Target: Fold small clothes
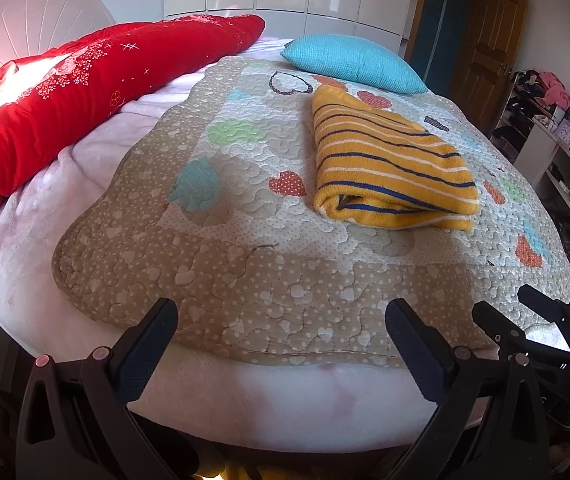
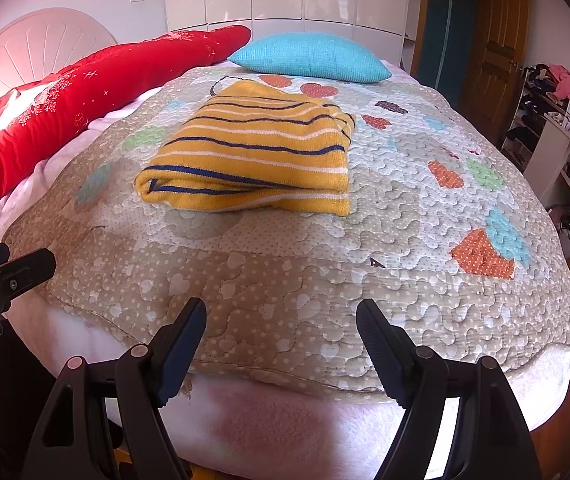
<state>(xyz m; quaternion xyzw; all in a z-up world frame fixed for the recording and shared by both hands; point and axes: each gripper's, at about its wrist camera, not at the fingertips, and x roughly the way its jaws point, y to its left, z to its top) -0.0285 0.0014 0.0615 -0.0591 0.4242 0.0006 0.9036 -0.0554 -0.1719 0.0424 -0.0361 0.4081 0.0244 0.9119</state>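
1. The bed (image 2: 269, 412) carries a quilted heart-patterned coverlet (image 2: 325, 280); a red duvet (image 2: 45, 112) lies along its left edge and a blue pillow (image 2: 309, 58) at its far edge.
2. The folded yellow striped garment (image 2: 253, 160) lies on the coverlet's middle, toward the far edge, touched by neither tool.
3. The left gripper (image 1: 281, 316) hovers level over the bed's near edge, fingers spread wide, holding nothing; the garment sits well ahead, to its right.
4. The right gripper (image 2: 281, 316) hovers beside it, likewise spread and empty; the garment lies well ahead, slightly left.
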